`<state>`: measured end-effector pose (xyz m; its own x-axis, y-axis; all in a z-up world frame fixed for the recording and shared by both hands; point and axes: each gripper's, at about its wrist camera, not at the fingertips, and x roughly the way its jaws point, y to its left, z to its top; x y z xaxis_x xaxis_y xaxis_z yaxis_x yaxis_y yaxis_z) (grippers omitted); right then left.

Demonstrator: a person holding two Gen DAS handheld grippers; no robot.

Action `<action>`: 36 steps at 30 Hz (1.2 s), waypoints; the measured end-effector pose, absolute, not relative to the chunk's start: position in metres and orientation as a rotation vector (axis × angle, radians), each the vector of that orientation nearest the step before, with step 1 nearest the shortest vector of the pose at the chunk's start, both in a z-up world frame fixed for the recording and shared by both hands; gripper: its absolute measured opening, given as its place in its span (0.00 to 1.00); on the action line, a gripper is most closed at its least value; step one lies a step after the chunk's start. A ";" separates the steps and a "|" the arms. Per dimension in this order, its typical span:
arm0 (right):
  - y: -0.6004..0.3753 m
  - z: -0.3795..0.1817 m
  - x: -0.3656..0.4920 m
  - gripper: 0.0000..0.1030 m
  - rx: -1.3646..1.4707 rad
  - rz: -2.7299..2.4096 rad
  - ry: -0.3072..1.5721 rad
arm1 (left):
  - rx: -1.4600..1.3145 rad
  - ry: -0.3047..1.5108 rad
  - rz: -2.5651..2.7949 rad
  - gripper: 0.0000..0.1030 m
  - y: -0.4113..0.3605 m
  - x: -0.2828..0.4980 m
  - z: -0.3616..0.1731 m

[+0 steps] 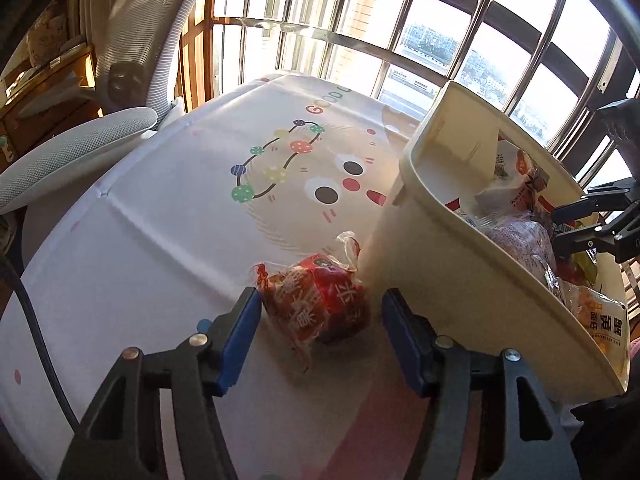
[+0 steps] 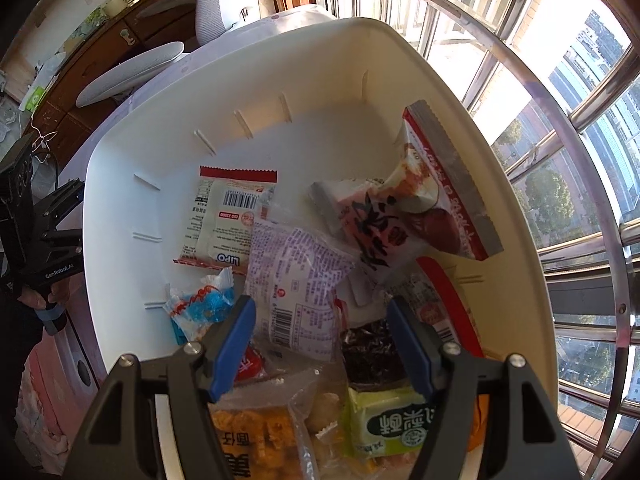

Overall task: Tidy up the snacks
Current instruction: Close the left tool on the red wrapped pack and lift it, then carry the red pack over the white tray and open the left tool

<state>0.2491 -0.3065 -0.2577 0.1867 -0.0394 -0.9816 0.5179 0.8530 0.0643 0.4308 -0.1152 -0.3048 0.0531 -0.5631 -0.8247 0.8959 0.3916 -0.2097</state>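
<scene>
You are working beside a barred window, over a bench (image 1: 160,216) spread with a white cartoon cloth whose print is reading "GOOD". The cream plastic bin (image 1: 448,280) is sitting at the cloth's right side, already holding a heap of packets. The red snack packet (image 1: 320,304) is lying on the cloth just left of the bin's wall, directly ahead of your left gripper (image 1: 320,338), its long axis running across the gap. Those jaws are standing open either side of it, pads not visibly pressing. Your right gripper (image 2: 320,344) is hanging over the bin's contents, jaws open and holding nothing; the left is the nearer one. A white wafer packet (image 2: 224,220) is showing "LiPO", and the other gripper's body "GenRobot.AI".
</scene>
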 end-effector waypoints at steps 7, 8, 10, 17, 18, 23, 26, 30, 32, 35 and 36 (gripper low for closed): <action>-0.309 -0.254 0.242 0.66 0.437 -0.426 1.335 | 0.425 0.966 -1.135 0.53 -0.116 0.429 -0.308; -0.310 -0.253 0.242 0.66 0.439 -0.428 1.333 | 0.434 0.956 -1.129 0.52 -0.116 0.427 -0.308; -0.311 -0.252 0.241 0.66 0.442 -0.433 1.330 | 0.439 0.945 -1.122 0.51 -0.115 0.424 -0.307; -0.313 -0.249 0.243 0.66 0.454 -0.429 1.323 | 0.399 0.953 -1.090 0.44 -0.107 0.427 -0.304; -0.314 -0.248 0.243 0.66 0.454 -0.427 1.322 | 0.407 0.948 -1.082 0.44 -0.108 0.426 -0.304; -0.314 -0.244 0.243 0.66 0.458 -0.420 1.312 | 0.400 0.957 -1.036 0.44 -0.106 0.422 -0.302; -0.314 -0.241 0.242 0.66 0.463 -0.414 1.306 | 0.386 0.977 -1.004 0.44 -0.102 0.420 -0.301; -0.315 -0.236 0.239 0.66 0.471 -0.403 1.295 | 0.359 1.010 -0.946 0.44 -0.091 0.415 -0.298; -0.315 -0.233 0.237 0.66 0.476 -0.396 1.292 | 0.348 1.027 -0.907 0.44 -0.084 0.410 -0.296; -0.315 -0.229 0.233 0.66 0.480 -0.390 1.290 | 0.316 1.066 -0.847 0.43 -0.071 0.400 -0.291; -0.316 -0.228 0.231 0.66 0.482 -0.388 1.291 | 0.301 1.077 -0.829 0.43 -0.067 0.396 -0.288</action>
